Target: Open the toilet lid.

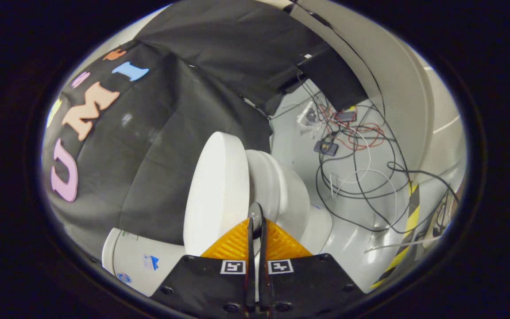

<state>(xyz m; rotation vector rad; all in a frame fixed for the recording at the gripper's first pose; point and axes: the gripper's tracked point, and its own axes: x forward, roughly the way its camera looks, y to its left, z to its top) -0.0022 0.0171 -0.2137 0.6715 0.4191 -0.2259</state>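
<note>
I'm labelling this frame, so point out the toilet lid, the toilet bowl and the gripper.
toilet lid (217, 190): gripper view, its broad flat face.
toilet bowl (283, 195): gripper view, its outer wall.
gripper (255, 217): gripper view, between its closed fingertips.

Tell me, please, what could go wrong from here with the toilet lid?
1. The lid stands raised, tilted off the seat; if released it might drop back and slam.
2. The gripper has its jaws nearly closed at the lid's edge; that thin hold could slip.
3. Loose cables lie beyond the toilet and could snag.
</note>
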